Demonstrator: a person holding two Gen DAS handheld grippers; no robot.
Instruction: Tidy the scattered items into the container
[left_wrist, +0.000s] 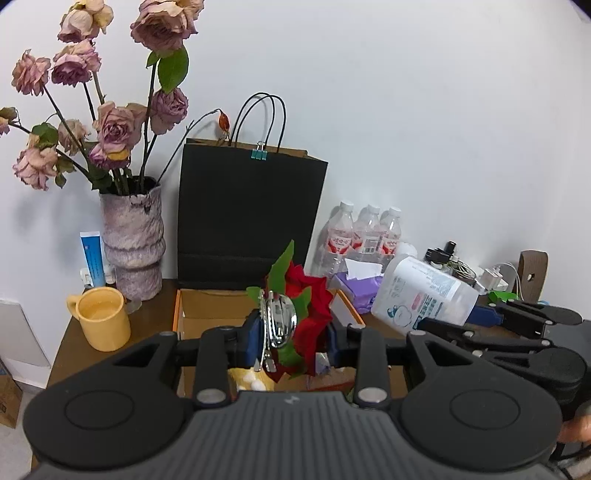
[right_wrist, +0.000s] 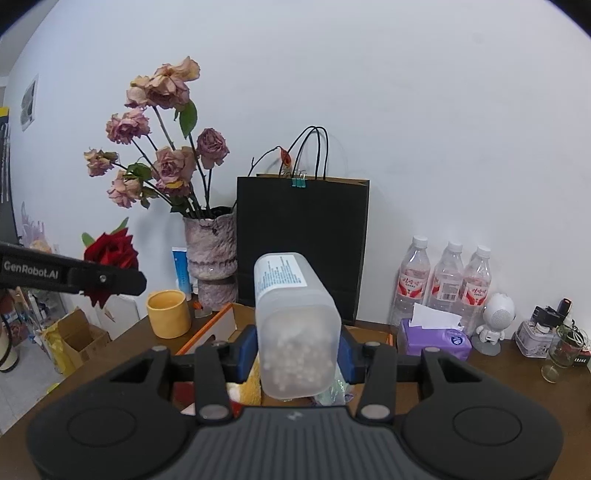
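My left gripper (left_wrist: 291, 332) is shut on a red artificial rose hair clip (left_wrist: 310, 314) with a silver metal clasp, held above the orange-edged cardboard box (left_wrist: 207, 306). The rose also shows in the right wrist view (right_wrist: 110, 254) at far left. My right gripper (right_wrist: 297, 345) is shut on a translucent white plastic bottle (right_wrist: 291, 317) with a printed label, held tilted over the box (right_wrist: 218, 325). The bottle shows in the left wrist view (left_wrist: 424, 291) to the right of the box. The box holds a yellow item (left_wrist: 247, 376) and other small things, mostly hidden.
On the brown table: a yellow mug (left_wrist: 103, 317), a vase of dried roses (left_wrist: 133, 236), a black paper bag (left_wrist: 247, 218), three water bottles (right_wrist: 443, 280), a purple tissue pack (right_wrist: 436, 336), a white robot figure (right_wrist: 495, 321), a glass jar (right_wrist: 561, 354) and cables.
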